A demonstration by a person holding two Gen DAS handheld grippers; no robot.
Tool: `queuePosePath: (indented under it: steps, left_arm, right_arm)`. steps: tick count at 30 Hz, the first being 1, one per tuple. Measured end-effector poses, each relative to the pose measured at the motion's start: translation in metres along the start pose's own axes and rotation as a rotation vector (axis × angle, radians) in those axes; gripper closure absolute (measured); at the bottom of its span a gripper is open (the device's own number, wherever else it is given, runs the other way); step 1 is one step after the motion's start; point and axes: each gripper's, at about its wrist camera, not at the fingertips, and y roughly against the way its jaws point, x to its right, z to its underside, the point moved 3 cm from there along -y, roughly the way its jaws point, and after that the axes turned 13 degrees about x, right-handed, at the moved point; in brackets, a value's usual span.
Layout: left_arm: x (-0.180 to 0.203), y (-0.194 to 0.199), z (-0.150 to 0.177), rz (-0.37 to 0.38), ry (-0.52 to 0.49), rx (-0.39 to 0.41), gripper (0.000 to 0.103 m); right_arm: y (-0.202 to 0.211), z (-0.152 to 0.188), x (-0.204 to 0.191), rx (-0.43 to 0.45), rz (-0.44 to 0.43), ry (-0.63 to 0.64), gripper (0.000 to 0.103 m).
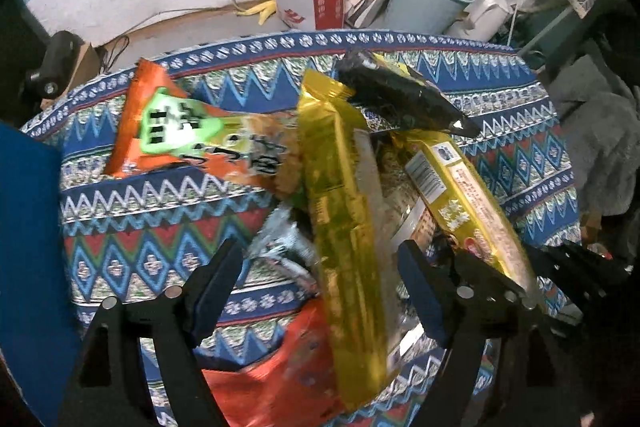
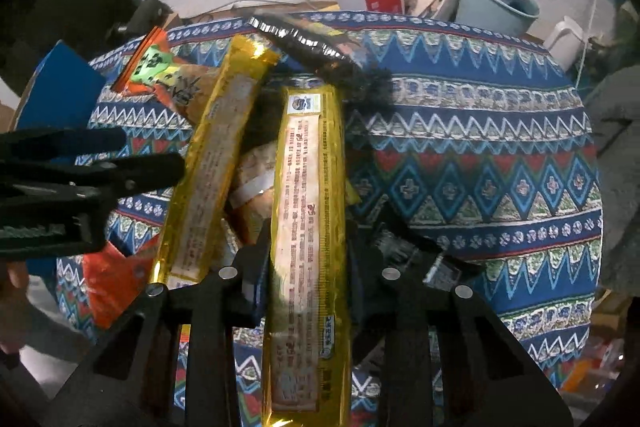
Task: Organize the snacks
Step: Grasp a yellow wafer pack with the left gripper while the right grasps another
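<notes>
Right wrist view, right hand-held gripper (image 2: 308,251) pinching long glossy gold foil packet (image 2: 308,195), left hand-held gripper (image 1: 320,275) spread, zigzag-patterned woven cloth (image 2: 480,163).

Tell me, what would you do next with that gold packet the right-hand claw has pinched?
Probably lift it clear. The right gripper is shut on one gold packet, which overlaps the pile, while the left gripper stands open around the other gold packet.

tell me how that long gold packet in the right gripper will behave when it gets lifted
The long gold packet probably stays fairly stiff: it looks straight along its length, as if packed with rigid contents. Its glossy foil may slip in the right gripper, which is shut across its width. Gripped low, the far end may droop or swing.
</notes>
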Motion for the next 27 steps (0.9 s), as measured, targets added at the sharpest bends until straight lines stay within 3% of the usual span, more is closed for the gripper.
queuePosePath:
  steps: [5, 11, 15, 20, 21, 27]
  left_arm:
    - [0.016, -0.023, 0.003, -0.036, -0.029, -0.048, 0.022]
    - [0.023, -0.038, 0.011, -0.019, -0.029, -0.063, 0.023]
    - [0.027, -0.032, 0.013, 0.026, -0.054, -0.038, 0.058]
    - [0.024, -0.022, 0.015, 0.045, -0.078, -0.022, 0.068]
    - [0.022, -0.019, 0.015, 0.049, -0.075, -0.014, 0.074]
    - [0.008, 0.0, 0.019, 0.066, -0.074, 0.005, 0.075]
  right_arm:
    - [0.004, -0.004, 0.015, 0.013, 0.021, -0.034, 0.073]
    - [0.003, -0.006, 0.02, 0.017, 0.024, -0.036, 0.073]
    - [0.005, -0.005, 0.019, 0.023, 0.018, -0.032, 0.073]
    - [0.012, -0.006, 0.017, 0.038, 0.007, -0.033, 0.073]
    - [0.013, -0.007, 0.016, 0.042, 0.005, -0.033, 0.073]
    - [0.025, -0.011, 0.004, 0.063, -0.018, -0.017, 0.073]
